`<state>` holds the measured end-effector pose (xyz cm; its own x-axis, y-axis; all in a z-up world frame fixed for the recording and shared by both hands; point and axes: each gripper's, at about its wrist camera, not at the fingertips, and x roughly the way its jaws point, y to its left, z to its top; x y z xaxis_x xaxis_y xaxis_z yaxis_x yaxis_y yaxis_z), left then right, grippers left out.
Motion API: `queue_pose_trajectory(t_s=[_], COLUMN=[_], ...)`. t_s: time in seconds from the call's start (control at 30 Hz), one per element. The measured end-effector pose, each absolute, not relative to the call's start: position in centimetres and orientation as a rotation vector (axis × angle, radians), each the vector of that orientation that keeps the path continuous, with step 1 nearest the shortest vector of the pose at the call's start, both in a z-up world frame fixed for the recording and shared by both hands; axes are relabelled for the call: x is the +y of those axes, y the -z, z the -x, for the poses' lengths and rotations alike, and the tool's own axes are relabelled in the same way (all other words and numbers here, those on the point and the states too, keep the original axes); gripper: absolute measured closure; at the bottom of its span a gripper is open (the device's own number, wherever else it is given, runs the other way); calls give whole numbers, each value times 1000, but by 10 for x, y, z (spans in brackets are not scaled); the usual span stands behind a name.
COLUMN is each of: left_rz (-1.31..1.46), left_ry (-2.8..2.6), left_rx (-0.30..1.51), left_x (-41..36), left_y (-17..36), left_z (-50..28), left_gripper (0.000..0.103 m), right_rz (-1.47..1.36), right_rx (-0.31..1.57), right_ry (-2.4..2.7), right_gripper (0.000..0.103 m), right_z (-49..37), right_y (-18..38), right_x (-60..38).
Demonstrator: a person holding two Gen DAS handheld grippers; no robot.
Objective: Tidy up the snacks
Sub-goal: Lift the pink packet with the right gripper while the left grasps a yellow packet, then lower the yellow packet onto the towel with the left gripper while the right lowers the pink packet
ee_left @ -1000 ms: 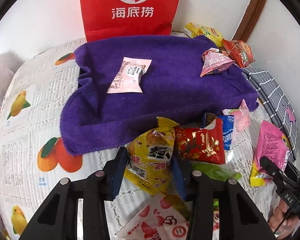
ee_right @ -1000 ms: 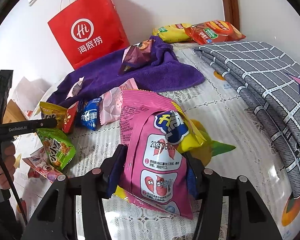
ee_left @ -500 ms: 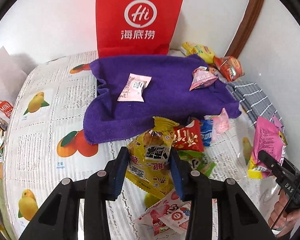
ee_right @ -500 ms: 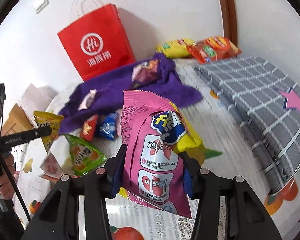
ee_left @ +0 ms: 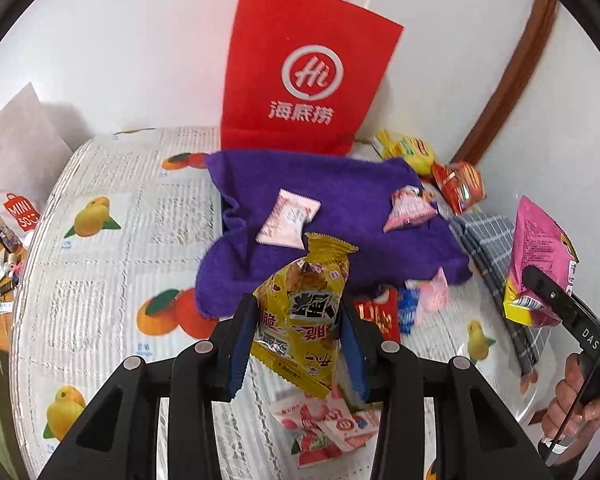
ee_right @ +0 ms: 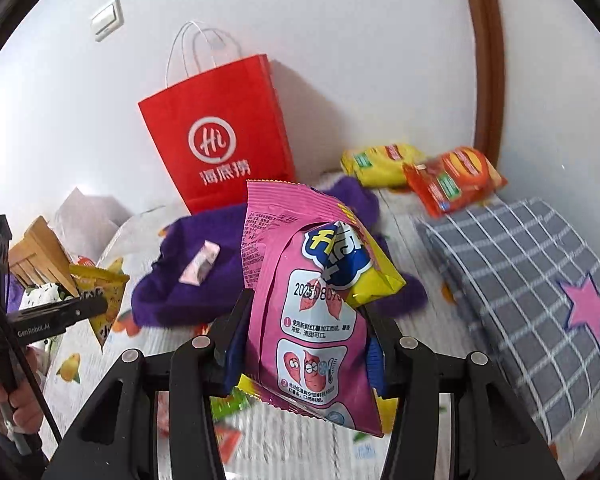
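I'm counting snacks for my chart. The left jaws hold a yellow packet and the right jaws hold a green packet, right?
Not quite. The left gripper does hold the yellow packet, but the right gripper holds a pink packet, not a green one. The right wrist view shows it.

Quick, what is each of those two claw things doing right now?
Left gripper: closed on a crinkly yellow snack packet.
Right gripper: closed on a glossy pink snack bag.
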<state>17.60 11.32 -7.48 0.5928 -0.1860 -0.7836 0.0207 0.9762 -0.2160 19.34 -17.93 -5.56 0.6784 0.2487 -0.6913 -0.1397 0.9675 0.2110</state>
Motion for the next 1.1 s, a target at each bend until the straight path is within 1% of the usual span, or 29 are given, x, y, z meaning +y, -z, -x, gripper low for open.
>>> queue_pose_trajectory(t_s=[0.3,0.57,0.83,1.1], left_rz=[170,151,279,359], left_ry=[82,69,63,6], left_rx=[905,890,865,841], left_x=[105,87,96,107], left_y=[72,80,102,116], left_z=[-211,-247,-268,-270], left_gripper=[65,65,65,65], right_rz=[-124,-128,-152,-82], right_rx=[815,800,827,802], right_ry=[-301,-318,-346,-337], right_gripper=[54,54,54,54], right_z=[-251,-295,-310,-305], right_y=[60,82,123,136], right_x=[-143,-123,-122,-115])
